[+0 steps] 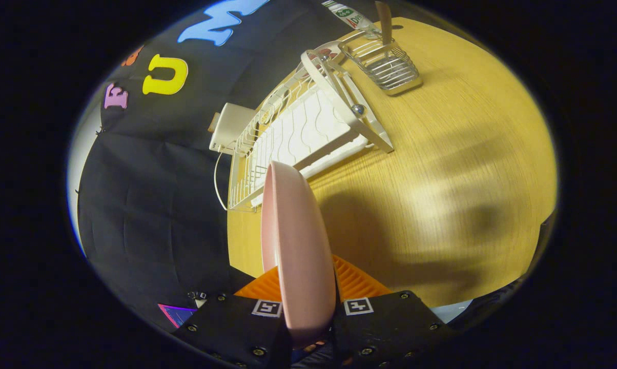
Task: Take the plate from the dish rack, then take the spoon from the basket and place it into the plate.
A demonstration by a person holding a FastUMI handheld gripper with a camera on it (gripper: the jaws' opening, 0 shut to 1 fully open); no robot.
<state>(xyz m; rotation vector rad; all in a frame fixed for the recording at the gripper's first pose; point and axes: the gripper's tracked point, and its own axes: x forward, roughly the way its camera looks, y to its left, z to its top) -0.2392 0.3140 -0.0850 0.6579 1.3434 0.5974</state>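
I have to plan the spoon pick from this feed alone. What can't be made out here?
- Spoon, gripper view: only a handle stands out of the basket; its bowl is hidden by the wires.
- Bottle behind the basket: cut off by the view's edge.
- Table just ahead of the tool: hidden by the pink plate clamped edge-on.
- Dish rack: far end too small to tell.

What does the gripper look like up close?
The gripper has two blocky dark bodies fastened with small round screws. Each body carries a small square black-and-white marker on top. Its fingers have ridged, grooved faces. No cables or sleeves can be seen.
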